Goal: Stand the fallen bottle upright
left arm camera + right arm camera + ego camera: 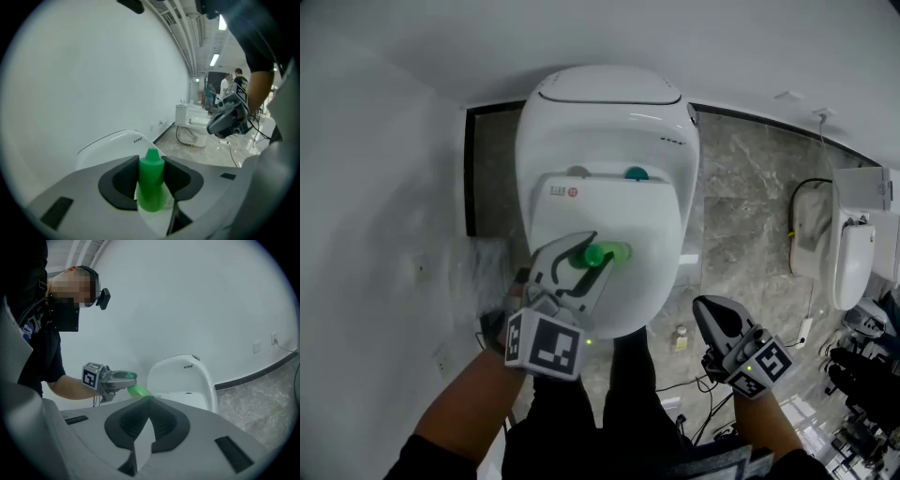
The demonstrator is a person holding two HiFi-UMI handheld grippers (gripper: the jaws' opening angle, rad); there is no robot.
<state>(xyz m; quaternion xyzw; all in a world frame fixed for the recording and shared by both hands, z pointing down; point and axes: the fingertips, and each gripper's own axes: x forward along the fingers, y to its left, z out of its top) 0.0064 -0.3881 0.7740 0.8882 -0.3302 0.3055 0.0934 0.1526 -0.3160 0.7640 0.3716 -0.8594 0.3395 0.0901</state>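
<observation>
Closest in the head view is the left gripper (592, 258) with its black-and-white marker cube (546, 343). Its jaws are clamped on the green bottle (614, 252), which lies roughly level over the front half of the closed lid (628, 206) of the toilet (609, 122), its tapered cap toward the toilet's right side. Whether it touches the lid I cannot tell. In the left gripper view the pads press both sides of the bottle (151, 180) near its capped end. The right gripper (705, 309) hangs off the toilet's front right corner, jaws together on nothing. The risk I see is in the turning. With the grip so near one end, the body could swing or slip between the pads. The glossy, curved lid could also let the base slide, so the bottle might topple again on release. A small red mark and a line of print sit at the lid's back edge (567, 191), too small to read.
</observation>
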